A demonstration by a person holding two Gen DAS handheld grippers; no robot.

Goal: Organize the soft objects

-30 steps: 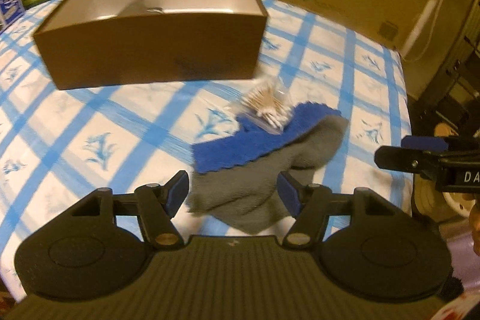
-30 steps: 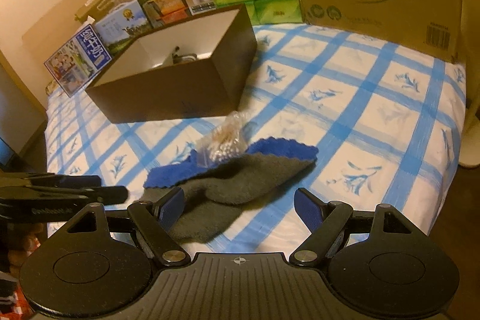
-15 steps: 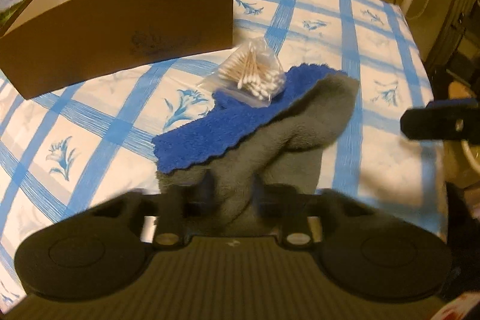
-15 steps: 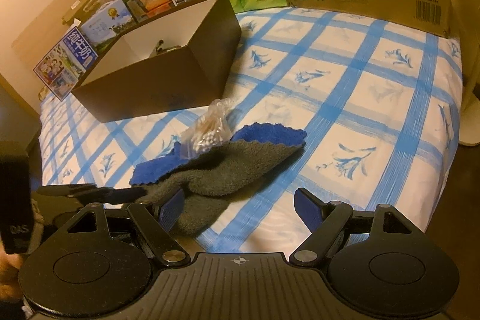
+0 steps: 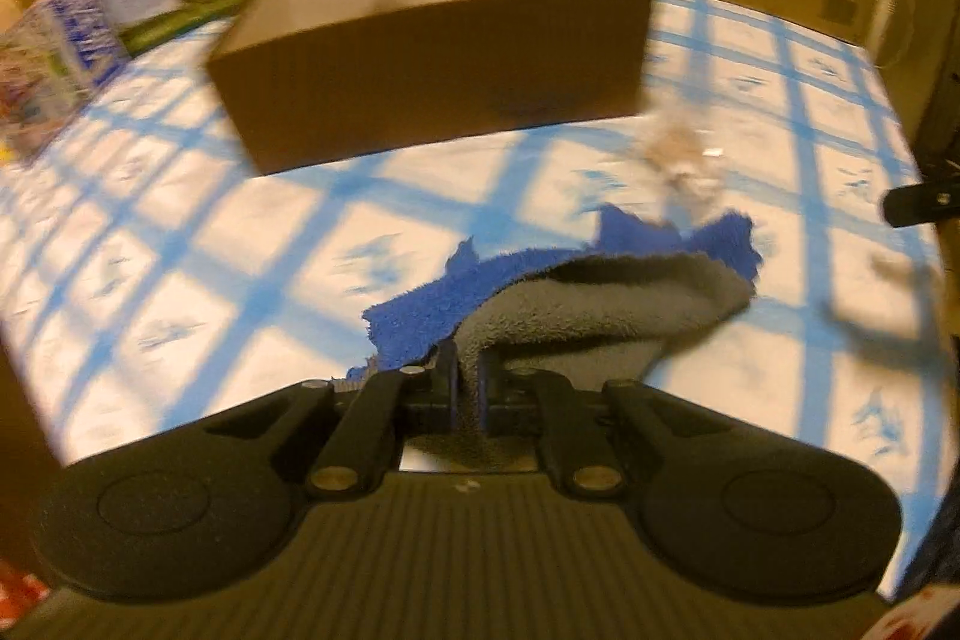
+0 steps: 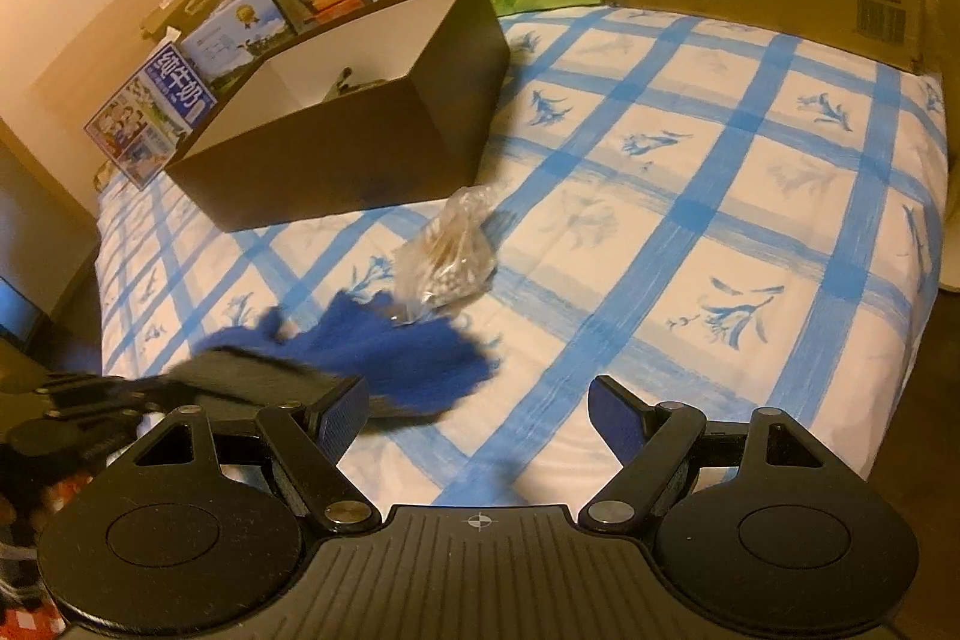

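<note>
Left gripper (image 5: pixel 467 376) now clenched on grey cloth (image 5: pixel 594 307), lifting it with blue cloth (image 5: pixel 420 310) off the bedsheet (image 6: pixel 690 232), swab bag (image 6: pixel 450 259) slid off, right gripper (image 6: pixel 480 409) still spread, box (image 6: pixel 360 148) behind.

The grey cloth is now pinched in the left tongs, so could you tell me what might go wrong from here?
1. The blue cloth drapes over the grey cloth, so it may be dragged along unintentionally.
2. The bag of cotton swabs touches the blue cloth's edge and could get pulled or flicked off the bed.
3. The left tongs pinch only an end, which might slip.
</note>
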